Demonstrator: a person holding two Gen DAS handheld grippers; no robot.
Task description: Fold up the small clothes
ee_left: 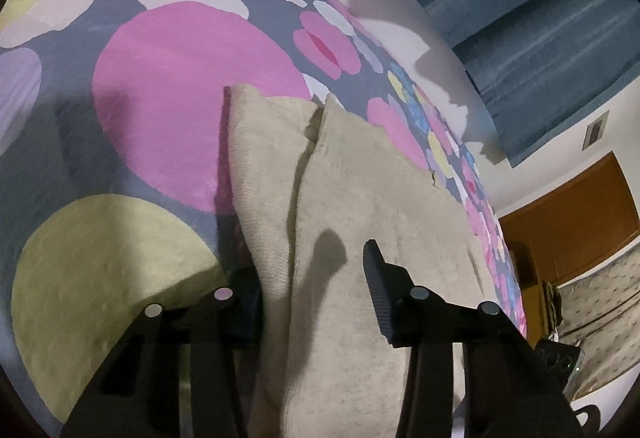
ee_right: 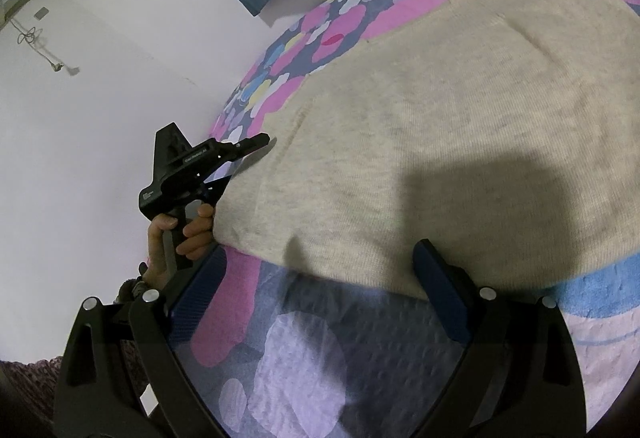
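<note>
1. The left gripper has its jaws spread apart around a fold of the beige knit garment; whether they pinch it cannot be told.
2. The garment is a pale oatmeal knit, lying mostly flat on the bed, whose cover is grey with pink, yellow and lilac patches; one side is folded over, leaving a seam-like crease.
3. The right gripper hovers with jaws wide apart at the garment's near hem.
4. The garment's far and right edges run out of the frame; its type is unclear.
</note>
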